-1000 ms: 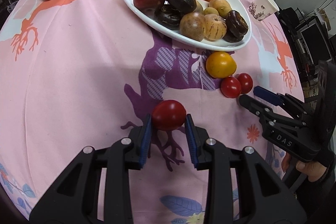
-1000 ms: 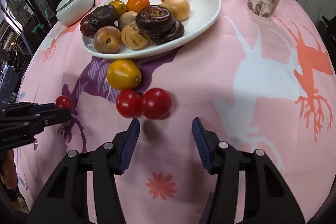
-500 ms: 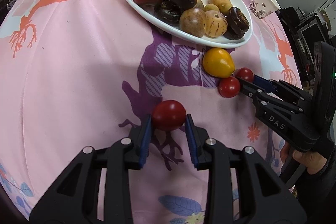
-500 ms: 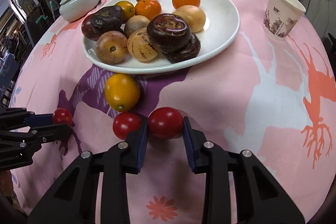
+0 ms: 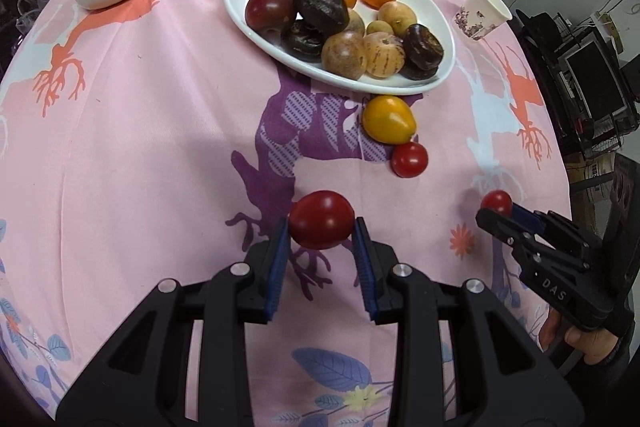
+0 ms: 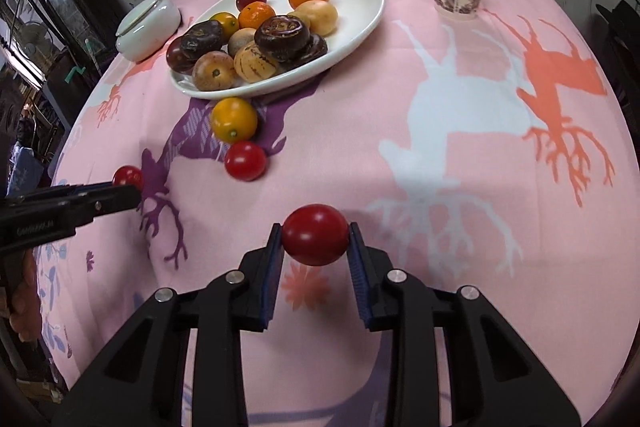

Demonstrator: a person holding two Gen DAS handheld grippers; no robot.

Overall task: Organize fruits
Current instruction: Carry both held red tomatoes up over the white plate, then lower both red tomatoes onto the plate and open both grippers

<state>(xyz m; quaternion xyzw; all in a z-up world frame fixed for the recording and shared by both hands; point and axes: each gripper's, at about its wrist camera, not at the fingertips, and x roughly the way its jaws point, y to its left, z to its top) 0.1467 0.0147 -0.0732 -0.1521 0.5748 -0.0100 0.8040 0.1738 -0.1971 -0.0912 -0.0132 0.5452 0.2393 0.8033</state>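
Left gripper [image 5: 321,247] clamps red tomato [image 5: 321,225]; right gripper [image 6: 316,251] clamps second tomato [image 6: 315,240]. Both lifted, carry step. Next: forward to plate [image 5: 448,39] ahead, drop into gap, avoid piled fruit.

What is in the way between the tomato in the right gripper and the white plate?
The red tomato in the right gripper has a loose red tomato and a yellow tomato lying before the plate.

Right gripper [image 6: 316,245] fingers clamp a red tomato [image 6: 315,234] above the tablecloth [image 6: 460,155].
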